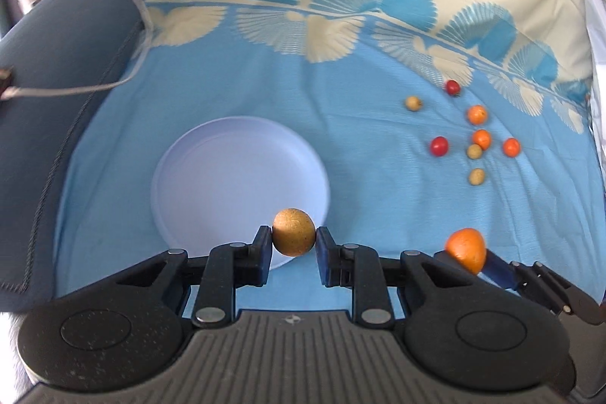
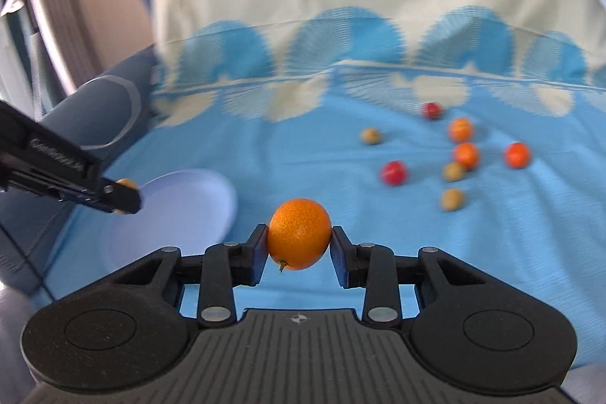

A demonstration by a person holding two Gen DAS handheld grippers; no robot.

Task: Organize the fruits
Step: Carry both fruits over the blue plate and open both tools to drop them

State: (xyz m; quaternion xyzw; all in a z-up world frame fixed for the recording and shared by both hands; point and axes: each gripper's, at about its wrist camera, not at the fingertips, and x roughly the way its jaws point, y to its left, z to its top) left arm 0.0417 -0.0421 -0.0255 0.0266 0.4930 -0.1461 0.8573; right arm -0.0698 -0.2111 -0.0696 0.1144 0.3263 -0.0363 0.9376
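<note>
A tan-brown round fruit is clenched between the pads of the left gripper, above the near rim of a pale lilac plate that lies on a blue patterned cloth. An orange fruit is pinched in the same way by the right gripper, its short stem seen at the lower left. In the left wrist view the same orange fruit is seen at the lower right, but the right gripper's fingers behind it are partly covered and cut off by the frame edge. In the right wrist view only a sliver of the tan-brown fruit shows behind the dark side of the left gripper, and the plate is half hidden by it.

Further back on the cloth eight loose fruits are scattered — two red, three orange, three olive-tan — all blurred in the right wrist view, so their kinds cannot be told. A dark blue cushion with a grey cord is seen at the left — its far end is out of frame.
</note>
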